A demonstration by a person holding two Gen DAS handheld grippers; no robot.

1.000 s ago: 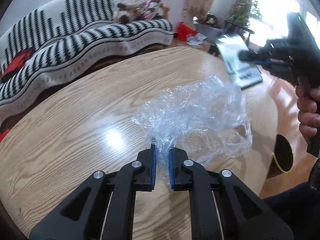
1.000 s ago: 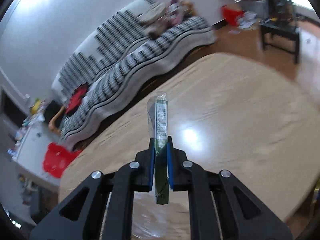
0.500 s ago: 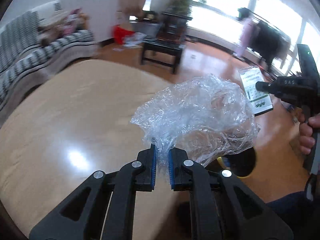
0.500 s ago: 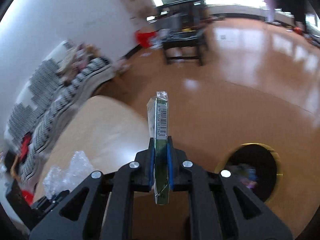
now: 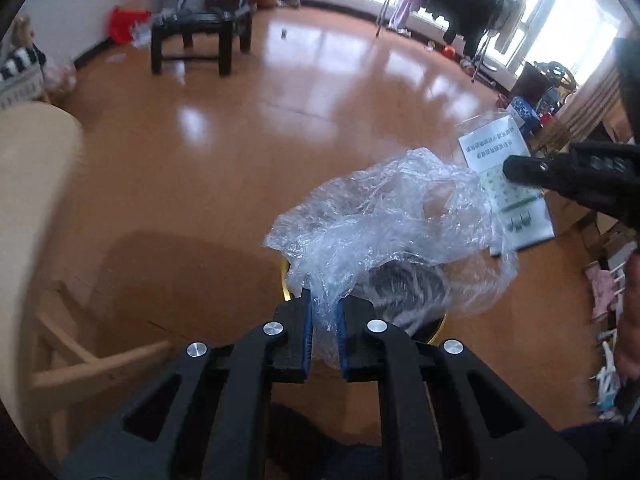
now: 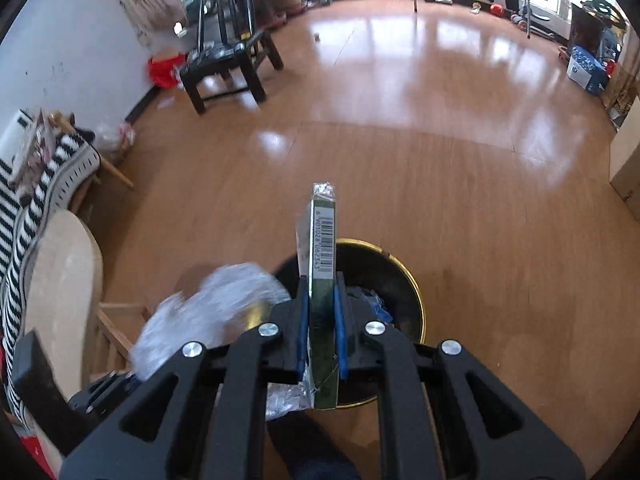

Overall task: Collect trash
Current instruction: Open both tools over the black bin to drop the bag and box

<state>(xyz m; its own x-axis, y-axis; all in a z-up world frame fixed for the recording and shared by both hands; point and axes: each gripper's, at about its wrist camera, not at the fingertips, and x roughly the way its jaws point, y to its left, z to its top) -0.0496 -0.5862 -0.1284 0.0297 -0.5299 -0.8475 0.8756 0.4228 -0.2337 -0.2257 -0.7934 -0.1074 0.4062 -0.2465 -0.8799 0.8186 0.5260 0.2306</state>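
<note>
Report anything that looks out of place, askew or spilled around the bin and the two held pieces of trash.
Nothing stands out. The left gripper is shut on crumpled clear plastic wrap, the right gripper on a flat green packet, both above the gold-rimmed bin. The bin stands upright, with nothing spilled on the floor around it.

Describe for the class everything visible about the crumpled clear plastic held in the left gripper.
The crumpled clear plastic is thin, glossy, wrinkled film, see-through. One twisted end is pinched between the blue pads of the shut left gripper; the rest billows outward. It hangs above the gold-rimmed bin, touching nothing else visibly.
</note>
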